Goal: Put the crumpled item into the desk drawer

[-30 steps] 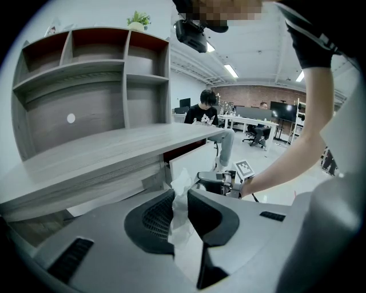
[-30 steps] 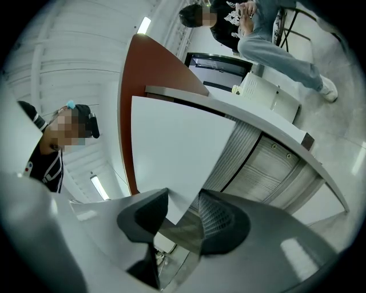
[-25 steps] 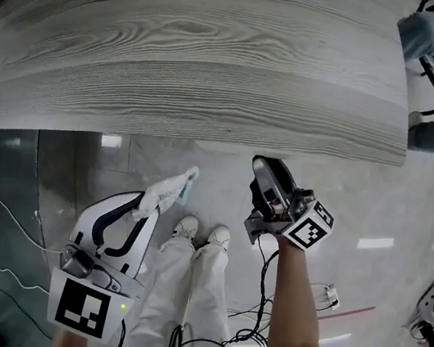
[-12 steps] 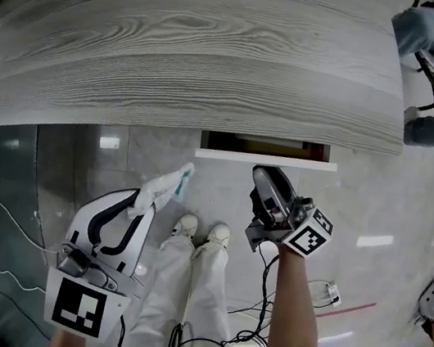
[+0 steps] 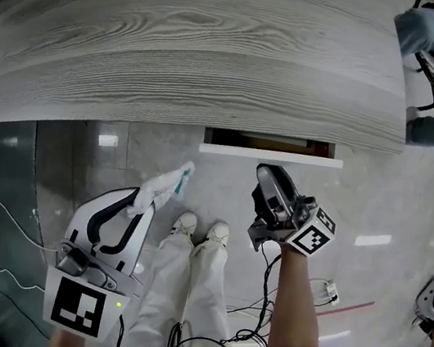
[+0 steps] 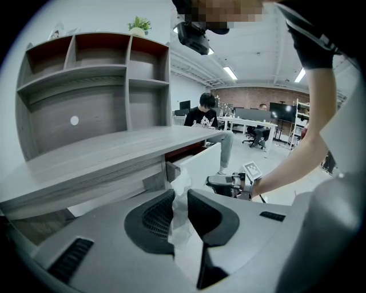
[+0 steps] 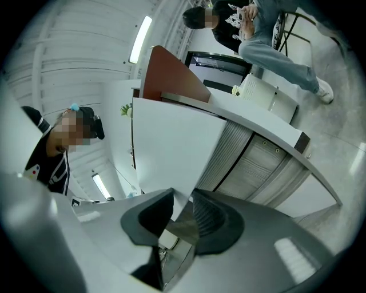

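the job is only partly done. the drawer (image 5: 268,143) under the grey wood desk (image 5: 197,49) is open just a little, with a thin dark gap behind its white drawer front (image 5: 270,155). i think that gap is too small to drop anything in, so the drawer has to come out more. after that the crumpled paper (image 5: 169,185) has to be carried over, put inside and let go. closing the drawer may come last.

the right gripper (image 5: 271,175) is at the drawer. its jaws have just been closing, and in the right gripper view the edge of the white drawer front sits between them. they look pinched onto it, ready to pull.

the left gripper (image 5: 154,197) waits lower down, to the left of the drawer and apart from it, above the person's white shoes (image 5: 200,230). its jaws are squeezed tight on the crumpled paper. the paper is not in the drawer yet.

the paper is white, thin and soft, a bit like a tissue. it is wrinkled and folded up. it sticks out past the jaw tips in a long wavy strip. in the head view the far tip has a small blue-green bit on it. it looks very light and floppy, so it may cling to a pad when the jaws let go.
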`<state>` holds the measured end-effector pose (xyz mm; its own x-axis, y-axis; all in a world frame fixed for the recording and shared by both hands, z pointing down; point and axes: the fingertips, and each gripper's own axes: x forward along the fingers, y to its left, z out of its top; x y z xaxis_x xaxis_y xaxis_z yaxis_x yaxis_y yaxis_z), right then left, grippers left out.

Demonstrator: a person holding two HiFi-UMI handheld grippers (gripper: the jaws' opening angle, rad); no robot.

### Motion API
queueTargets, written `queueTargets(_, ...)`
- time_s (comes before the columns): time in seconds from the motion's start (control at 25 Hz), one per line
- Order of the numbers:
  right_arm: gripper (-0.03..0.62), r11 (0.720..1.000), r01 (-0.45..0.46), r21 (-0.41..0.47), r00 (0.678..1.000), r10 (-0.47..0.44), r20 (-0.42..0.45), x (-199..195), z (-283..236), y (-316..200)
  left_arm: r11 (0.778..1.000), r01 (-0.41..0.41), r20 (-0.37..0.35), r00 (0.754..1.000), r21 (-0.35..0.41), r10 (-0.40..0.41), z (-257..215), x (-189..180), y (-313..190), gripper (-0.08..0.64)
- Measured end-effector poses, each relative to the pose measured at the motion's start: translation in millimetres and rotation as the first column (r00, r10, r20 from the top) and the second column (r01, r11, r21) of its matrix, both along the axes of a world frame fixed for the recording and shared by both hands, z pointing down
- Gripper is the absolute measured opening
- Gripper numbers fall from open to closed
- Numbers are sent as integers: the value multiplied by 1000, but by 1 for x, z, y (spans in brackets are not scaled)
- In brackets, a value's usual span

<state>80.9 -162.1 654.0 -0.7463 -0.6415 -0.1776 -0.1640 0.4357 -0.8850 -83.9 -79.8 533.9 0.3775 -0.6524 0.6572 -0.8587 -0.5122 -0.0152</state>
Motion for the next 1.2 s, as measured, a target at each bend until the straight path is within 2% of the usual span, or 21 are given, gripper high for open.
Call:
queueTargets(0.12,108,1000,7,-5,1000,-7,-15,0,3,1,1000,2,0,1000,0,-2,0,-1,1,64)
queueTargets(0.2,115,1000,-1,-23,998,0,-63,0,11,2,1000,2,0,1000,2,-2,0,0,0,64)
queueTargets(0.28,89,999,-21,-34,992,17,-124,1,18,2,1000,0,-1,1000,4,0,-1,1,-1,64)
queueTargets(0.4,85,998,-57,-31,982,51,-184,2,20,3,1000,13,-5,1000,6,-13,-3,1,-2,64)
queueTargets(0.56,65,991,-131,-30,949,116,-294,11,14,9,999,-22,5,1000,35,22,-14,2,-4,64)
queueTargets(0.6,41,988,-150,-27,936,133,-326,14,12,11,998,-43,14,999,49,42,-18,2,-4,64)
queueTargets(0.68,9,985,-173,-16,910,153,-384,17,6,18,992,-90,42,995,83,87,-27,4,-5,64)
queueTargets(0.96,9,982,-184,49,818,180,-546,29,-43,42,972,-169,160,977,164,143,-62,14,-10,64)
queueTargets(1.2,9,974,-210,88,782,221,-582,37,-95,57,943,-248,295,939,223,178,-81,30,-12,64)
